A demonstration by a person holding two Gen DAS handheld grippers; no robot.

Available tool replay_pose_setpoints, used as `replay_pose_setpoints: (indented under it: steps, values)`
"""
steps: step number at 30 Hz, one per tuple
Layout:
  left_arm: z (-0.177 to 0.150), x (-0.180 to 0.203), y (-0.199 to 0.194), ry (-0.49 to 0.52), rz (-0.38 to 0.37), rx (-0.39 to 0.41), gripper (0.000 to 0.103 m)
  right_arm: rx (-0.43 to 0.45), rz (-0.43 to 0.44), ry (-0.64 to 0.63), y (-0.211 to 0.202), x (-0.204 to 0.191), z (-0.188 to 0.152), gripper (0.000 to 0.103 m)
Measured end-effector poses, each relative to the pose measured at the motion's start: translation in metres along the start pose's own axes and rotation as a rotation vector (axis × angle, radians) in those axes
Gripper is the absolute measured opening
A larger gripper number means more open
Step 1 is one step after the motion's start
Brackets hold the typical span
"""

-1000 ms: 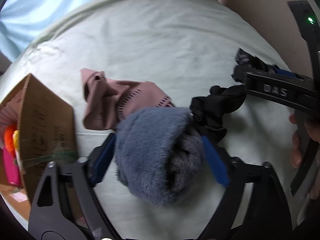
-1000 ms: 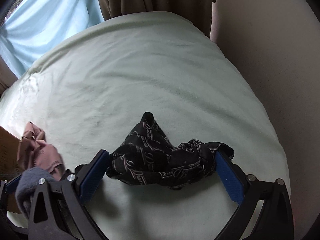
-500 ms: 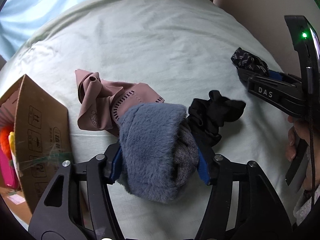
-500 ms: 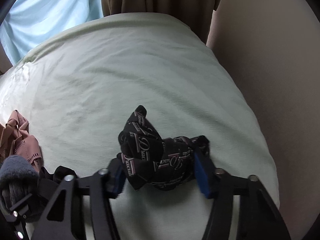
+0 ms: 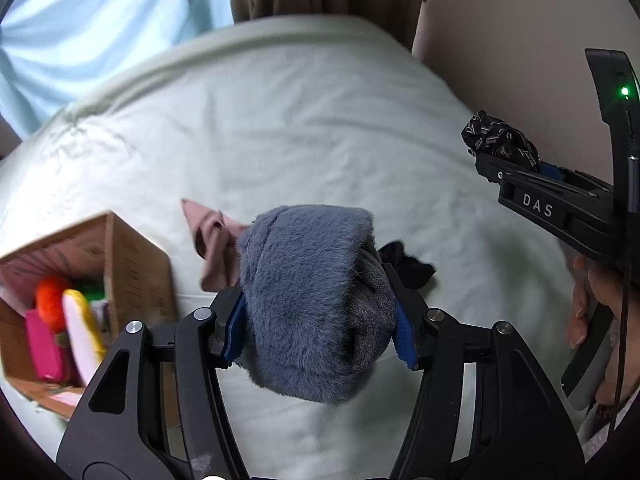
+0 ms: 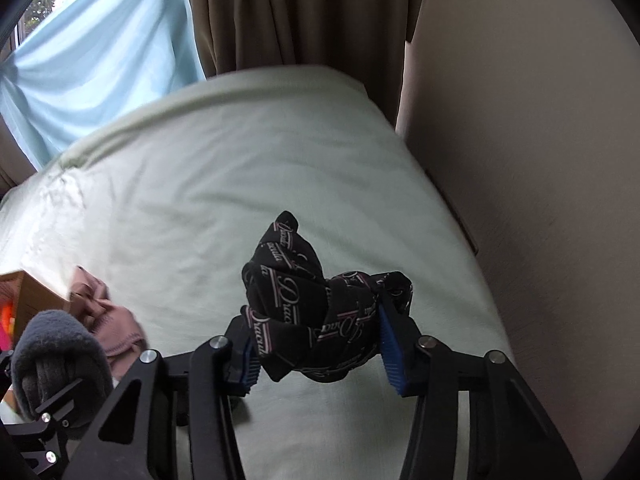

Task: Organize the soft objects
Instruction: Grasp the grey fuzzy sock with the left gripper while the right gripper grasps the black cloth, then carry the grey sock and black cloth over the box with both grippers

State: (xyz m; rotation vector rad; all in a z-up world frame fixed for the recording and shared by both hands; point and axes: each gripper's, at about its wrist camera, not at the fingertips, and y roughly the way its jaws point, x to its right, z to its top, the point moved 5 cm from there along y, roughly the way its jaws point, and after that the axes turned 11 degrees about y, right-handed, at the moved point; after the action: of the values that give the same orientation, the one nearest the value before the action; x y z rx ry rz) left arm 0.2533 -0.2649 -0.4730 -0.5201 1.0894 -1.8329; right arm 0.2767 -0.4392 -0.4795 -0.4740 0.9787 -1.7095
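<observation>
My left gripper (image 5: 318, 320) is shut on a fluffy grey-blue sock bundle (image 5: 308, 300) and holds it above the pale green bed (image 5: 300, 120). The bundle also shows in the right wrist view (image 6: 56, 356). My right gripper (image 6: 318, 350) is shut on a black patterned cloth (image 6: 316, 316), lifted off the bed; that cloth shows in the left wrist view (image 5: 498, 140) at the right. A pink cloth (image 5: 212, 244) and a small black cloth (image 5: 408, 264) lie on the bed behind the sock bundle.
An open cardboard box (image 5: 80, 300) with colourful items stands at the bed's left edge. A beige wall (image 6: 520, 160) runs along the right side. Brown and light blue curtains (image 6: 280, 16) hang behind the bed.
Both grippers closed on their items and lifted them: the left on the sock bundle, the right on the patterned cloth. The left view now looks more into the box.
</observation>
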Motion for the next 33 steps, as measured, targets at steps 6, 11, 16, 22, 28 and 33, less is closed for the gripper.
replay_pose_setpoints:
  steps: [6, 11, 16, 22, 28, 33]
  values:
    - [0.017, -0.009, -0.064, -0.031, 0.009, 0.068, 0.055, 0.044, 0.032, -0.01, -0.063, -0.011, 0.023, 0.045]
    - [0.026, -0.028, -0.123, -0.095, 0.022, 0.13, 0.055, 0.077, 0.064, -0.025, -0.122, -0.028, 0.039, 0.045]
    - [0.03, -0.059, -0.18, -0.157, 0.059, 0.179, 0.055, 0.097, 0.115, -0.056, -0.179, -0.06, 0.046, 0.045]
    - [0.022, -0.11, -0.237, -0.211, 0.126, 0.227, 0.055, 0.114, 0.197, -0.108, -0.234, -0.116, 0.041, 0.045]
    - [-0.002, -0.171, -0.27, -0.24, 0.183, 0.23, 0.055, 0.098, 0.269, -0.167, -0.266, -0.188, 0.023, 0.045]
    - [-0.027, -0.223, -0.278, -0.262, 0.206, 0.205, 0.055, 0.074, 0.31, -0.214, -0.275, -0.249, 0.001, 0.045]
